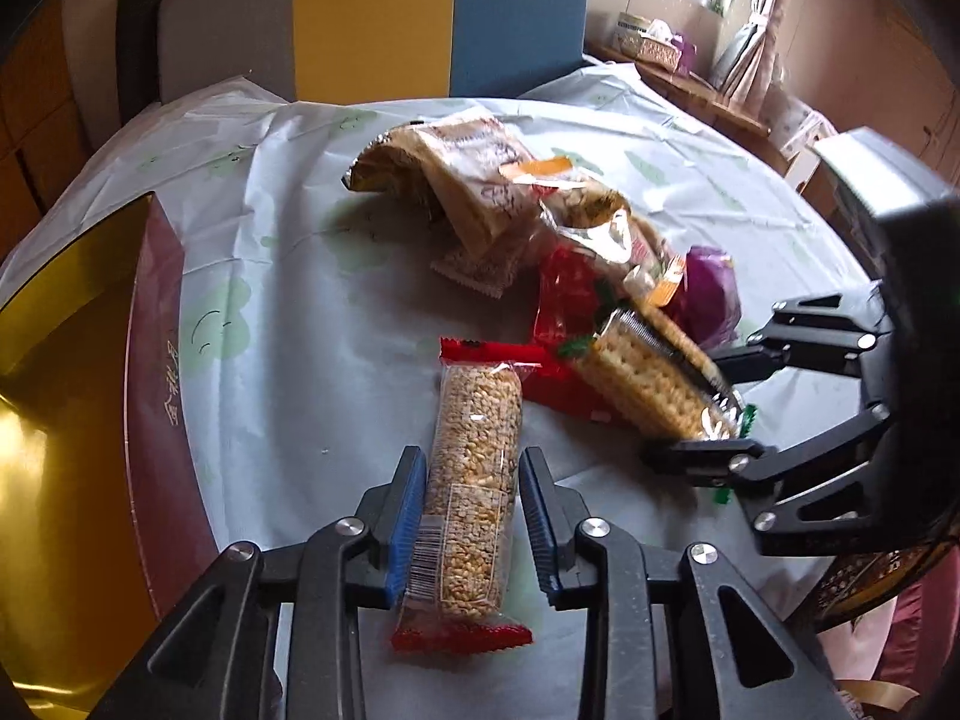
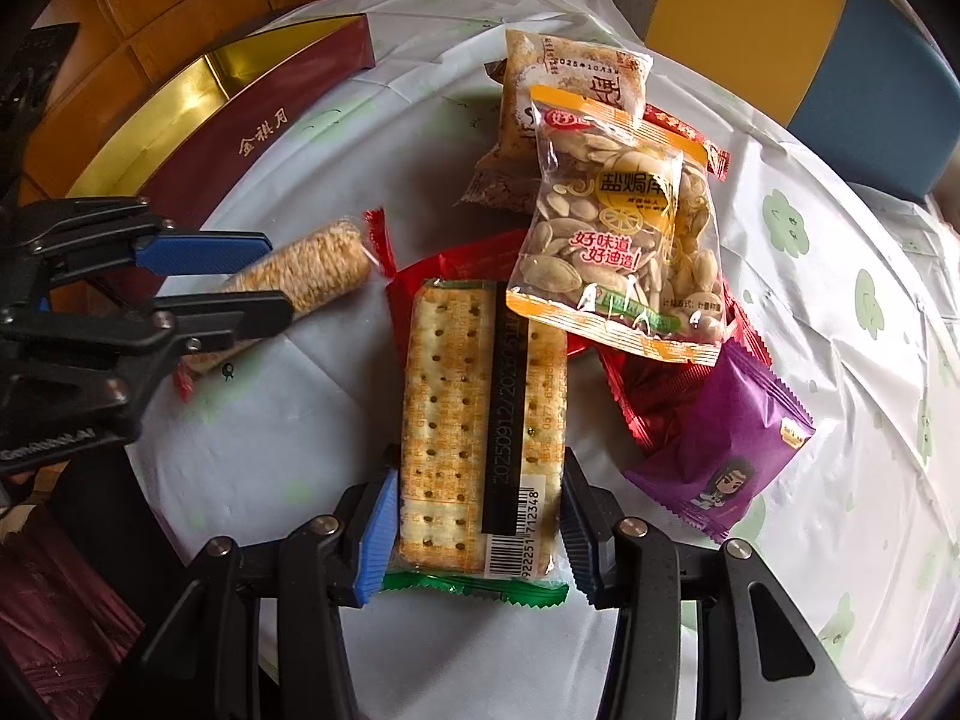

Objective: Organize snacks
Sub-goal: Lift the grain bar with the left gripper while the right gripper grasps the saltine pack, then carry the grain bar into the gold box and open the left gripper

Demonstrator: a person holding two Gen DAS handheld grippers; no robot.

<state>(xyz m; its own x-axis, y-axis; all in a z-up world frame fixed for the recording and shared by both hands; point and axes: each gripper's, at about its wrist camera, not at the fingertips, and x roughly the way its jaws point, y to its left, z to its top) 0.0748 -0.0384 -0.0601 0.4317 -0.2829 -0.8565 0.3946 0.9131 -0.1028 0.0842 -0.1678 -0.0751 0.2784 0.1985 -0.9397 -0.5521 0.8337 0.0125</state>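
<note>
My left gripper point(image 1: 473, 507) is shut on a puffed-grain bar point(image 1: 474, 480) in a clear wrapper with red ends, just above the table; it also shows in the right wrist view point(image 2: 300, 276). My right gripper point(image 2: 477, 531) is shut on a cracker pack point(image 2: 480, 414) with green ends, which shows in the left wrist view point(image 1: 654, 372). Its far end lies under a bag of seeds point(image 2: 618, 240). The pile holds a purple packet point(image 2: 726, 450), red packets point(image 2: 456, 258) and a brown packet point(image 2: 564, 78).
A dark-red box with a gold inside point(image 1: 66, 396) stands open at the table's left edge, also in the right wrist view point(image 2: 198, 102). A white cloth with green prints point(image 1: 288, 252) covers the round table. A grey, yellow and blue chair point(image 1: 372, 18) stands behind.
</note>
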